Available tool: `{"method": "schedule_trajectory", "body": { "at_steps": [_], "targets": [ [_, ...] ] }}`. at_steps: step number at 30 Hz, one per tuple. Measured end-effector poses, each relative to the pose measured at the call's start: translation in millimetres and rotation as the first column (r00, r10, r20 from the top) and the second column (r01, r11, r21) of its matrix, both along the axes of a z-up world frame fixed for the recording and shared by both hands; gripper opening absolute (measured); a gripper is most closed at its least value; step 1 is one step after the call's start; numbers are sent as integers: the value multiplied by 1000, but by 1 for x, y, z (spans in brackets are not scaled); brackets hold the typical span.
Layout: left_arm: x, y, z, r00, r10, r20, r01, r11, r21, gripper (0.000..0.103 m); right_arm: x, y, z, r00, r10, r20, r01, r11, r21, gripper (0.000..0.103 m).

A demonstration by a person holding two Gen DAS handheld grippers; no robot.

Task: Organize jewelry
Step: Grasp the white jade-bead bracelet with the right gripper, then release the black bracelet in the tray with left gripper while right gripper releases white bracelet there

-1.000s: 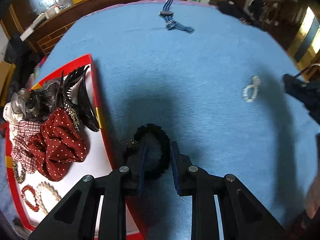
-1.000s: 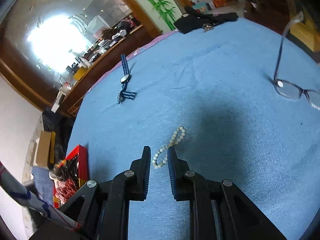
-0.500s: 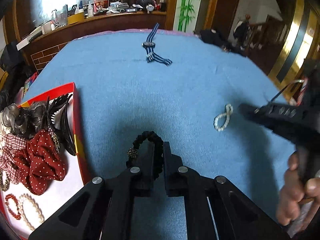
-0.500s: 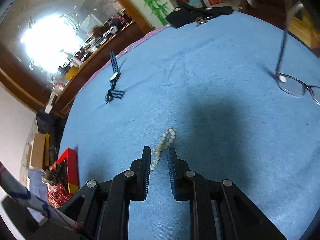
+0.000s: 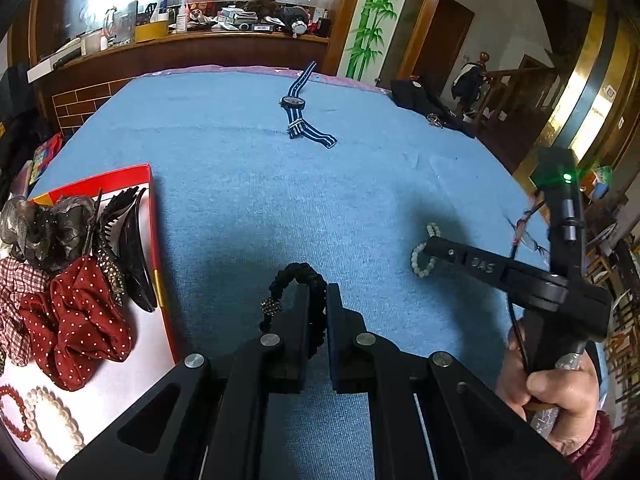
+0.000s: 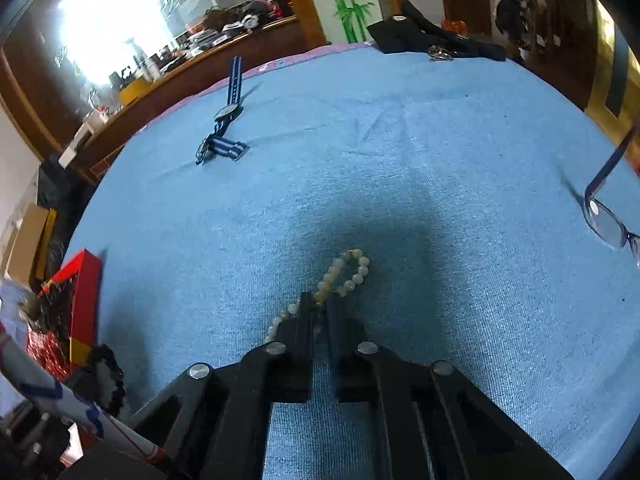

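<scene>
Both pickups are made and the carry to the red tray (image 5: 154,216) is the step in hand. The left tool (image 5: 320,300) is clamped narrow on the black braided bracelet (image 5: 298,276), which arches up out of the jaws just beside the tray's near wall, its small dark sparkly bead hanging on the tray side. The right tool (image 6: 320,304) is pinched tight on the pale bead bracelet (image 6: 348,270); its loop lies on the blue cloth of the bench (image 5: 248,168), well away from the tray, with one strand trailing out on the tray side of the jaws.

The next move, as I judge it, calls for lifting each piece clear of the cloth and swinging it over the tray wall to a bare white patch, releasing only once it is inside. The left piece has the shorter trip. The beads look slippery and hang loose, so a slow lift seems wise.

The tray already holds a dotted red scrunchie (image 5: 76,320), a dark claw clip (image 5: 128,248), and pearl and red bead strings at its near corner. A striped watch (image 5: 298,112) lies far beyond the tray, untouched, and eyeglasses (image 6: 608,220) sit at the far edge from it.
</scene>
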State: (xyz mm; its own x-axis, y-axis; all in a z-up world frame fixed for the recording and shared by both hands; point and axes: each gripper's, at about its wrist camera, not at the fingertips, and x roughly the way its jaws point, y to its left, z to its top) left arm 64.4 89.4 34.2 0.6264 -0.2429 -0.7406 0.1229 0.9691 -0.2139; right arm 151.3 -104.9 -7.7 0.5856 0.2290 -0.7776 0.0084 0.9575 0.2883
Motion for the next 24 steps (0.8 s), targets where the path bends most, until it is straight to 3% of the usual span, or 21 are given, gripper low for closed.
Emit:
{"method": "schedule_trajectory", "body": {
  "at_steps": [10,15,24],
  "targets": [
    [2,2,1,1000,0,0,0,1000,-18,7,-36,-19,47,986,-16,165,-10,988,154,6],
    [4,2,2,1000,0,-2,0,1000,-30,7,-46,-7,61,975,24,220,-57,988,146,6],
    [-2,4,14,1000,15,5,-15,999,-37,7,-51,13,63,969,95,227,-128,983,132,6]
  ]
}}
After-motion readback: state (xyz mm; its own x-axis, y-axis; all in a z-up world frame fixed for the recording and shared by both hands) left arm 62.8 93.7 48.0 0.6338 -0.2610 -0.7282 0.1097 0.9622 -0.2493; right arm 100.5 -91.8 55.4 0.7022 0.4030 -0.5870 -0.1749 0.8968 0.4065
